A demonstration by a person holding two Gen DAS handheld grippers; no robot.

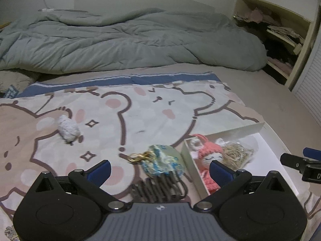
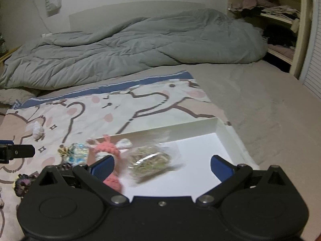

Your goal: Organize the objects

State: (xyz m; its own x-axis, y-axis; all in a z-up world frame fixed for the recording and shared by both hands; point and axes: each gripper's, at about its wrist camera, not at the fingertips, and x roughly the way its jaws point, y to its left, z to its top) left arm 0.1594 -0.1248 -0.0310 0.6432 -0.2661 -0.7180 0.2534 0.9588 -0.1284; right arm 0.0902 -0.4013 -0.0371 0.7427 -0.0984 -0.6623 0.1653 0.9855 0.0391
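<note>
A white tray (image 2: 230, 134) lies on the bed at the cartoon blanket's right edge. Inside it are a pink crocheted doll (image 2: 109, 150) and a clear bag of tan rubber bands (image 2: 149, 160). My right gripper (image 2: 162, 166) hovers open over the tray, the bag between its fingers but not held. My left gripper (image 1: 160, 169) is open over the blanket, just left of the tray (image 1: 240, 129). Between its fingers lie a blue-white charm with a gold clasp (image 1: 162, 160) and a dark hair claw (image 1: 158, 188). A small grey-white yarn toy (image 1: 67, 129) lies farther left.
A rumpled grey-green duvet (image 1: 130, 38) covers the far half of the bed. Open shelves with clothes (image 2: 280, 20) and a louvred door stand at the right. A dark beaded item (image 2: 24, 182) lies on the blanket at the left. Bare beige sheet (image 2: 260, 104) stretches right of the tray.
</note>
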